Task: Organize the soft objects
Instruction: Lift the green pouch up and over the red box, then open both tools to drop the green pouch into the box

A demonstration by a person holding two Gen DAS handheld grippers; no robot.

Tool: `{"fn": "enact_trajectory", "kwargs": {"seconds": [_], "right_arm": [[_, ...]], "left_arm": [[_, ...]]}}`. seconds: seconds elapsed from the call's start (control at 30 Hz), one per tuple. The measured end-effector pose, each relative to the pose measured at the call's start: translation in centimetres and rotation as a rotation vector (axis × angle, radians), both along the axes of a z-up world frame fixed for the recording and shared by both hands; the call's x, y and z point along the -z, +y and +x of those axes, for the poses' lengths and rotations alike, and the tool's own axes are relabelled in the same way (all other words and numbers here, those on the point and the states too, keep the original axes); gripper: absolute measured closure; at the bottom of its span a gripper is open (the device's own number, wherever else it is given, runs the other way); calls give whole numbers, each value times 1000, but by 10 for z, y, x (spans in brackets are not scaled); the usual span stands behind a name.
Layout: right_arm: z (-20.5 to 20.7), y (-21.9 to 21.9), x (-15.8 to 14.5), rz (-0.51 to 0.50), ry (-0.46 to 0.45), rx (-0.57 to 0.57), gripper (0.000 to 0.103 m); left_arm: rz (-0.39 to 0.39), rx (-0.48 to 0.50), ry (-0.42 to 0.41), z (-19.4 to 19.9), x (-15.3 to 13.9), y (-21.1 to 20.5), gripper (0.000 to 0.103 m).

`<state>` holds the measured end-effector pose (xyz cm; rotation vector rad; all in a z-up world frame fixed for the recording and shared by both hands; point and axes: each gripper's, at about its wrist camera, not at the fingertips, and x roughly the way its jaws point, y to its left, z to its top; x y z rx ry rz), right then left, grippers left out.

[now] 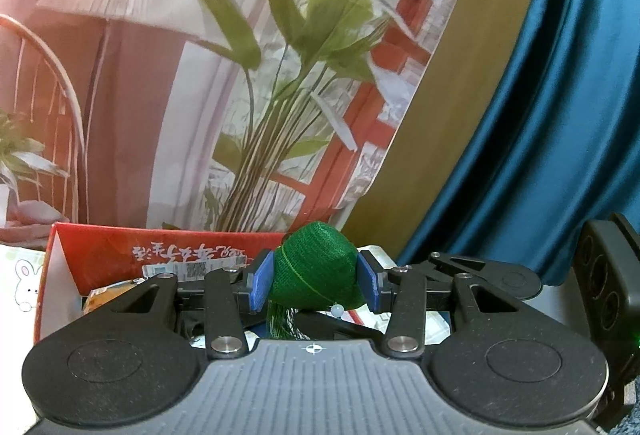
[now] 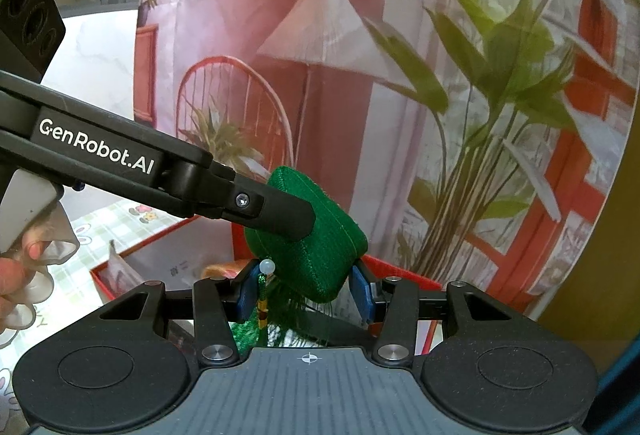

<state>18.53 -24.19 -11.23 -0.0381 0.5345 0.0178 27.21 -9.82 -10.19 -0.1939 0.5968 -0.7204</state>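
Between the blue pads of the left tongs, in the left wrist view, sits a green woven pouch, shaped like a wrapped dumpling; both pads press its sides, so the tongs are partly closed on it. A pale bead and a green tassel hang from its lower edge. At ten o'clock from the pouch lies an open red box with upside-down white lettering on its inner wall and some packets inside. Behind it stands a printed backdrop of a lamp, a chair and a leafy plant, and at three o'clock hangs a teal curtain.

Seen from the right wrist view, the same green woven pouch is held up over the red box. The left tongs' black finger reaches in from nine o'clock and lies against the pouch's upper face. The right tongs hold their blue pads at the pouch's lower corners, partly closed; whether they press on it I cannot tell. The bead hangs at the pouch's seven o'clock. A hand grips the left handle at the frame's nine o'clock, above a checked tabletop.
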Motion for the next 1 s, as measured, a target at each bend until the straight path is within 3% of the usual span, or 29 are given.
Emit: {"fn": "enact_trajectory", "kwargs": {"seconds": [0.6,1.0], "right_arm": [[38,-18,47,-12,96,42,59],[39,-30,61,-46,163,172,54]], "left_arm": [[61,-10,81,35,39,-16,56],[160,-71,41,30,38,-7,54]]}}
